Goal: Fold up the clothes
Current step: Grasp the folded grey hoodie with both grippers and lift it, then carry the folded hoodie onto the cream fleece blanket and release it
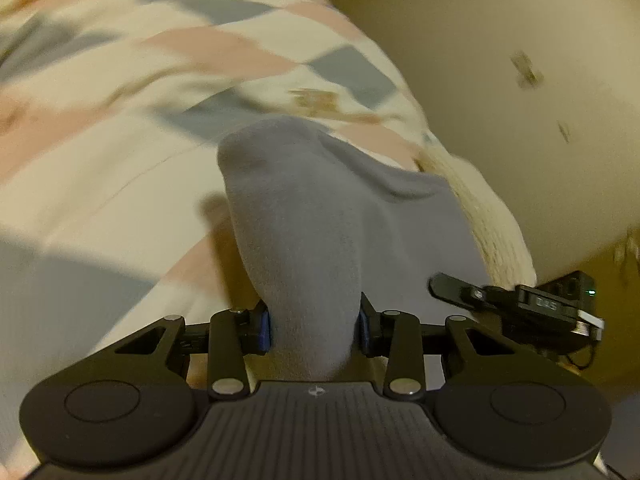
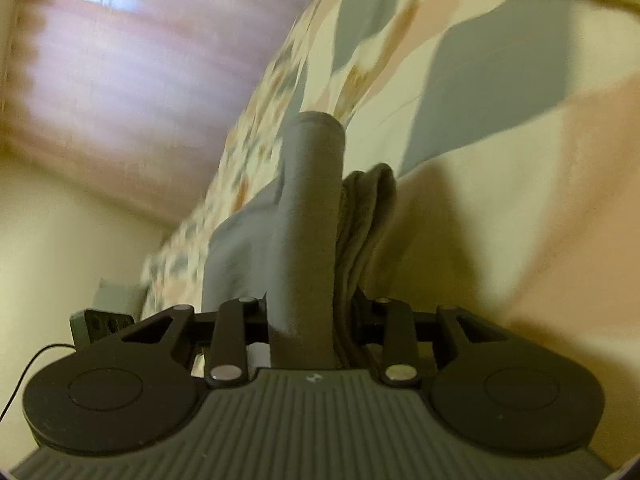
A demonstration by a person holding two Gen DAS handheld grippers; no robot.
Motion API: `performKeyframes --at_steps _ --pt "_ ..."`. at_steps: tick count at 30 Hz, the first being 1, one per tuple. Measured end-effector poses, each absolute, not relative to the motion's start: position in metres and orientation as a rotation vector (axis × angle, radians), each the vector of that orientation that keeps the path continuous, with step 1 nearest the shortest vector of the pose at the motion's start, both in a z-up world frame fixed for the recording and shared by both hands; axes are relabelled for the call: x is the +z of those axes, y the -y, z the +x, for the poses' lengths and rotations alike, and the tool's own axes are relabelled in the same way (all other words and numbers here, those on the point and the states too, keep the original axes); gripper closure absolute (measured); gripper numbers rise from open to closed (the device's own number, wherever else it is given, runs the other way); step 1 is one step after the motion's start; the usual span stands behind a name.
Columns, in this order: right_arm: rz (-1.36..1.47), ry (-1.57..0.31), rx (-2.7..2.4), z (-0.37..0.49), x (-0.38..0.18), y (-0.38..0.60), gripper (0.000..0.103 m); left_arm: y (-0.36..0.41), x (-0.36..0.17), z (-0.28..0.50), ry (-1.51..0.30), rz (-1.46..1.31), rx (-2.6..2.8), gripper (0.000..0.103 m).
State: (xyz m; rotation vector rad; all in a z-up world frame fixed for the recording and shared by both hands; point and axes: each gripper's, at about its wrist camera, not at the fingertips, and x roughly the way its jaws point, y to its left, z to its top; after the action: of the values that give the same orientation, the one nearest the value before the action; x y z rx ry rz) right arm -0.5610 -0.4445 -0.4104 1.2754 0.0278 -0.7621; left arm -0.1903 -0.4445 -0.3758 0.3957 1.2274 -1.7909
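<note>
A grey garment lies bunched over a patterned bedspread. My left gripper is shut on a thick fold of it, the cloth filling the gap between the blue pads. In the right wrist view my right gripper is shut on another fold of the same grey garment, which rises as a tube between the jaws. A darker crumpled part hangs beside it on the right. Both views are blurred by motion.
The bedspread has cream, pink and grey diamonds and a fringed edge. A cream wall stands right of the bed. The other gripper's body shows at right. A pink curtain and a wall socket show at left.
</note>
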Motion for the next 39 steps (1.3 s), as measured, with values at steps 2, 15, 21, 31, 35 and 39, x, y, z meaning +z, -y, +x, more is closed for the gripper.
performKeyframes --at_steps 2,15,21,31,35,39 --pt "1.277 0.073 -0.837 -0.581 -0.4 0.419 0.074 0.462 -0.357 -0.212 -1.185 0.492 -1.865 0.066" --pt "1.091 0.728 -1.347 -0.729 -0.337 0.389 0.074 0.623 -0.225 -0.475 -0.708 0.833 -2.39 0.061" --pt "1.136 0.843 -1.434 -0.765 -0.38 0.426 0.074 0.684 -0.243 -0.56 -0.584 0.952 -2.404 0.057" --pt "1.073 0.767 -1.523 -0.779 -0.399 0.427 0.056 0.729 -0.3 -0.571 -0.592 0.912 -2.401 0.04" --pt "1.034 0.718 -1.508 -0.786 -0.382 0.401 0.038 0.721 -0.285 -0.536 -0.691 0.786 -2.404 0.042" --pt "1.065 0.701 -1.472 -0.787 -0.381 0.404 0.042 0.719 -0.297 -0.502 -0.925 0.7 -2.41 0.034"
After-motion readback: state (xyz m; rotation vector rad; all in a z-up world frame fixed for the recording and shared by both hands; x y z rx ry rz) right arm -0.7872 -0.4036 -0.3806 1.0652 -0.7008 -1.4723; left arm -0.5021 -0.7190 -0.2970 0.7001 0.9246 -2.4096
